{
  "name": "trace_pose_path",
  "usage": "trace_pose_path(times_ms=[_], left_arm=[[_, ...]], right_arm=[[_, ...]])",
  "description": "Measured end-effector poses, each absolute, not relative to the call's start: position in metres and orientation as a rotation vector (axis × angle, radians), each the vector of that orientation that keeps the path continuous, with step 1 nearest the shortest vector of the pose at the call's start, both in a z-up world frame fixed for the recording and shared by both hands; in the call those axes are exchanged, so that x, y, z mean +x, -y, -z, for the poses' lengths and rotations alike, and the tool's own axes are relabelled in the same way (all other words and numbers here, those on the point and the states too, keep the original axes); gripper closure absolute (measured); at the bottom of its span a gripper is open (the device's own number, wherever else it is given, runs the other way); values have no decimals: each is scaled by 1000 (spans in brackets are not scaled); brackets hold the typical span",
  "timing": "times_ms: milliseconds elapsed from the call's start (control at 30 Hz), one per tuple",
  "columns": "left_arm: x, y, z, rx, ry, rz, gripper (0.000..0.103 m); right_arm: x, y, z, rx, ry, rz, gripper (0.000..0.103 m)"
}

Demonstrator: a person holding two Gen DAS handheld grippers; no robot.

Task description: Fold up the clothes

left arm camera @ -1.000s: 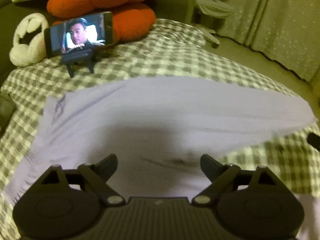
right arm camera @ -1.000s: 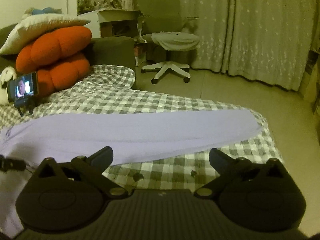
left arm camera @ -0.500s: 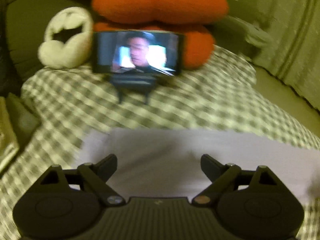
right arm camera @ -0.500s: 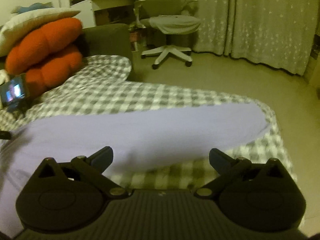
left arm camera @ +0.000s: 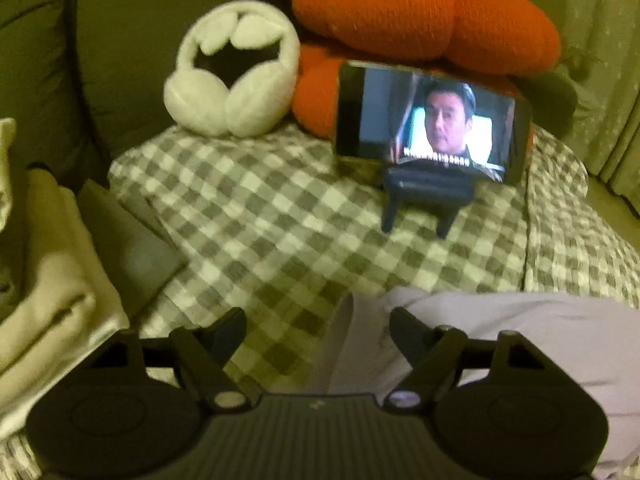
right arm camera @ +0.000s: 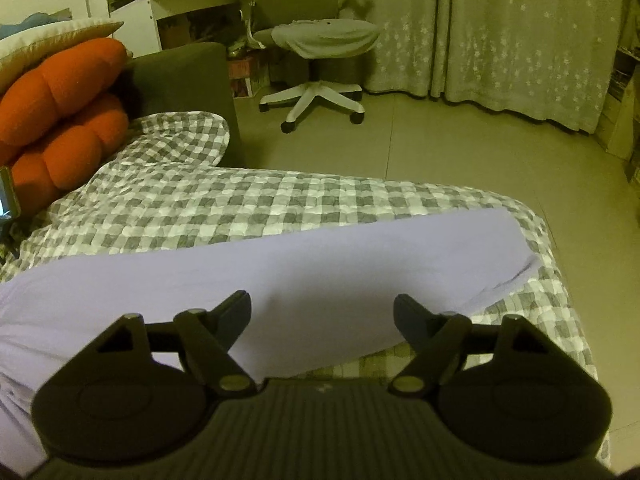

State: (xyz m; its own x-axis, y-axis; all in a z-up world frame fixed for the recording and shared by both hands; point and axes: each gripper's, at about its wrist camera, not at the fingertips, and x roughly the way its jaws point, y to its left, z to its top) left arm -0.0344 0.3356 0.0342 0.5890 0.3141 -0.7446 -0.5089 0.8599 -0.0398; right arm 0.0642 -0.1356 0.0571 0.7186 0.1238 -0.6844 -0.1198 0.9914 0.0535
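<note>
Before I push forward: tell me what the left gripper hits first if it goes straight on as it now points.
Most likely the checked blanket, with the lavender garment's edge just to the right of the open left gripper. The phone on its stand lies farther on, slightly right; depth is unclear.

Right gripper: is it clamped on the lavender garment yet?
No: the right gripper is wide open above the lavender garment, with nothing pinched between its fingers.
</note>
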Motion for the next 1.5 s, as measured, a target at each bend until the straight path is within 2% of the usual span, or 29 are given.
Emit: trace_pose_path(times_ms=[233, 267, 300, 367, 433, 467, 533, 1033, 1100, 1167, 1267, 1500], left_arm=[[-27, -313, -23, -122, -842, -450, 25], [-26, -311, -22, -100, -844, -454, 39], [-24, -313, -19, -109, -856, -455, 60], [-21, -318, -15, -129, -881, -457, 79], [-20, -321, -15, -138, -889, -466, 87], [-20, -321, -16, -138, -885, -473, 96], [-20, -321, -20, -132, -872, -489, 100], [-7, -321, -13, -65, -876, -556, 100], [-4, -316, -8, -7, -883, -554, 94], [-3, -314, -8, 25, -884, -554, 91], [-13, -325, -18, -56, -854, -548, 71], [-44, -347, -43, -150, -771, -578, 70]], right_arm=[[57, 131, -61, -8, -736, -153, 22], [56, 129, -62, -12, -731, -157, 22], [55, 127, -62, -17, -727, -161, 22], [54, 125, -63, -25, -722, -165, 22], [52, 123, -63, -32, -718, -170, 22], [52, 122, -62, -32, -717, -171, 22], [50, 121, -62, -35, -716, -173, 22], [39, 117, -65, -47, -687, -163, 22], [38, 115, -64, -56, -689, -169, 22], [38, 113, -63, -66, -690, -175, 22], [36, 110, -65, -74, -680, -184, 22], [29, 105, -73, -66, -663, -204, 22]])
